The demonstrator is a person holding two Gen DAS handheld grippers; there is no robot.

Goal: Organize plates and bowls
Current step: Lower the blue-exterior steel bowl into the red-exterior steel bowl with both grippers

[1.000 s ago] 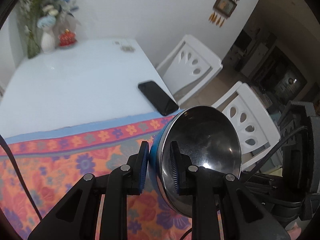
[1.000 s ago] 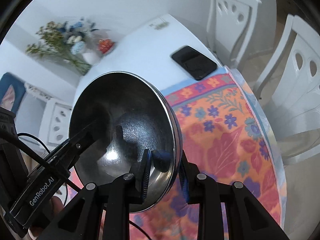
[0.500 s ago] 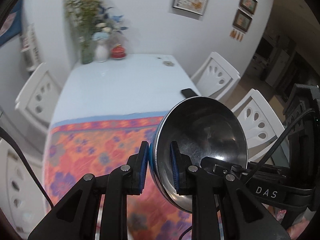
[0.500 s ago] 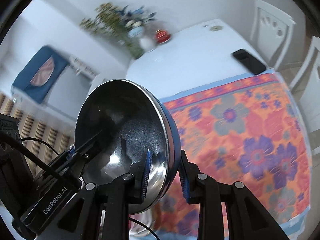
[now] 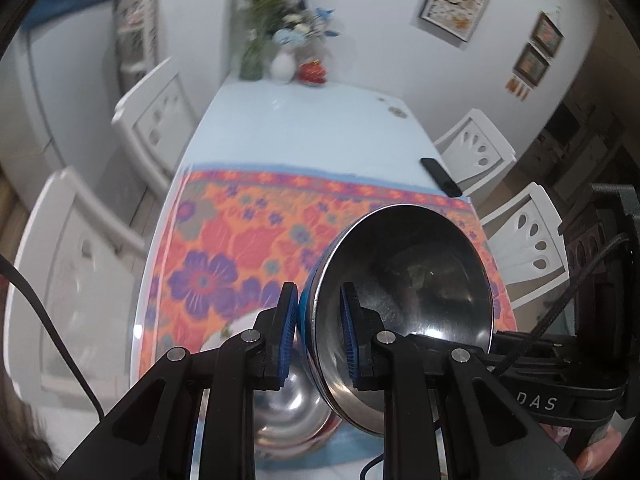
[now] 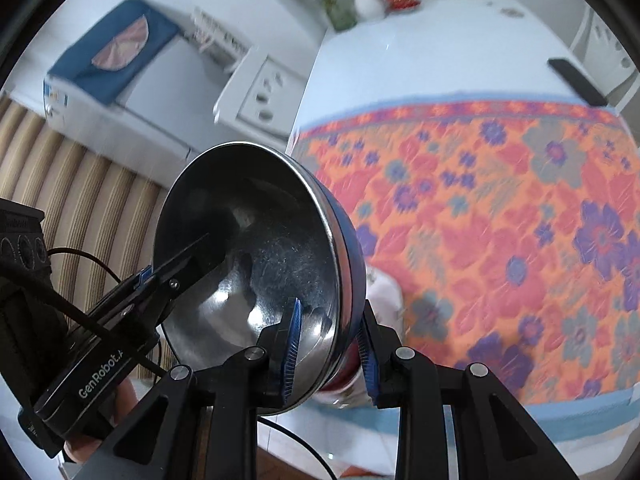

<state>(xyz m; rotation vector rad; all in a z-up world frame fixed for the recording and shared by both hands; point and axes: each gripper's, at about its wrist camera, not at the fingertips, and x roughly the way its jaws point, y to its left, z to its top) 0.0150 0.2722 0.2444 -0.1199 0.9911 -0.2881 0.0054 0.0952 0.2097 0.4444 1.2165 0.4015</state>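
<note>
Black body of right gripper [image 5: 560, 400], seen just right of the left gripper's fingers: "DAS"
Black body of left gripper [image 6: 100, 376], seen lower left of the right gripper's fingers: "GenRobot.A", cut off

The steel bowl [image 5: 404, 288] hides most of a stack of bowls [image 5: 292, 412] beneath it. The flowers [image 5: 276, 4] at the desk's [image 5: 296, 128] far end are blurred. A white dish [image 6: 382, 292] shows only partly behind the steel bowl.

The bowl [image 5: 404, 280] is polished metal, mirror-glossy inside with fine scratches and a blue outer band, and the stacked bowls [image 5: 294, 412] beneath look like the same shiny steel. The tablecloth [image 6: 500, 220] is matt printed fabric over a smooth, glossy white table [image 5: 300, 128], and the gripper fingers [image 5: 362, 344] are matt black plastic with ribbed blue pads
</note>
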